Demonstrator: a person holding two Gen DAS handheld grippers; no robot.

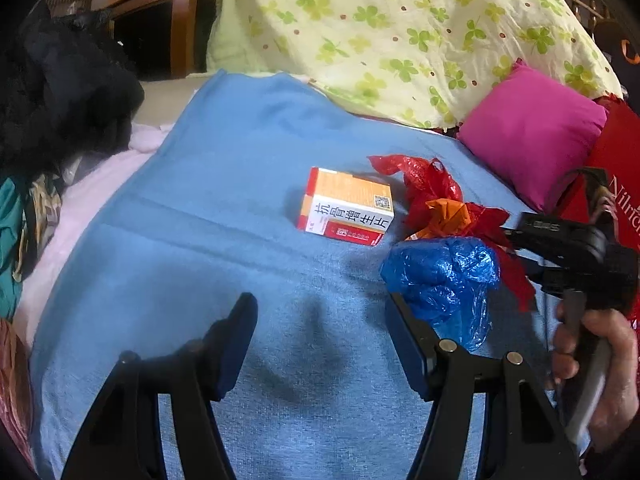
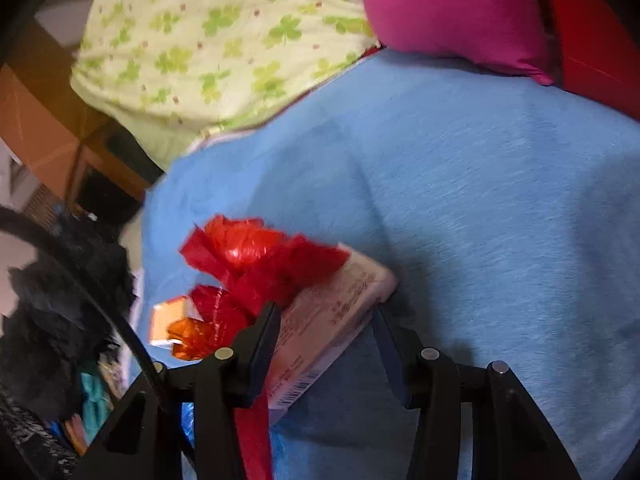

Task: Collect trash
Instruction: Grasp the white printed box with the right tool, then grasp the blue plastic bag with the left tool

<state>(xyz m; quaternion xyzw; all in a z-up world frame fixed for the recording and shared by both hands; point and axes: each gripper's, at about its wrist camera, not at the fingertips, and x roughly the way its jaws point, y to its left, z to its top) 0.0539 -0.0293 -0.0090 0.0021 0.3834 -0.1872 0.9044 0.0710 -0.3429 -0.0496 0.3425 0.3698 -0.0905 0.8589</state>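
An orange, white and red medicine box (image 1: 347, 207) lies on the blue blanket (image 1: 224, 208). To its right a crumpled red plastic bag (image 1: 432, 192) with an orange wrapper (image 1: 448, 216) and a blue plastic bag (image 1: 444, 280) hang by my right gripper (image 1: 520, 240). My left gripper (image 1: 320, 332) is open and empty, low over the blanket, the blue bag beside its right finger. In the right wrist view my right gripper (image 2: 324, 340) has a pale pink box (image 2: 328, 320) between its fingers, with the red bag (image 2: 248, 264) bunched against its left finger.
A clover-print quilt (image 1: 400, 32) is piled at the back. A magenta pillow (image 1: 532, 136) and a red bag with lettering (image 1: 620, 184) lie at the right. Black fluffy clothing (image 1: 60, 92) and other garments lie at the left. A wooden cabinet (image 1: 160, 12) stands behind.
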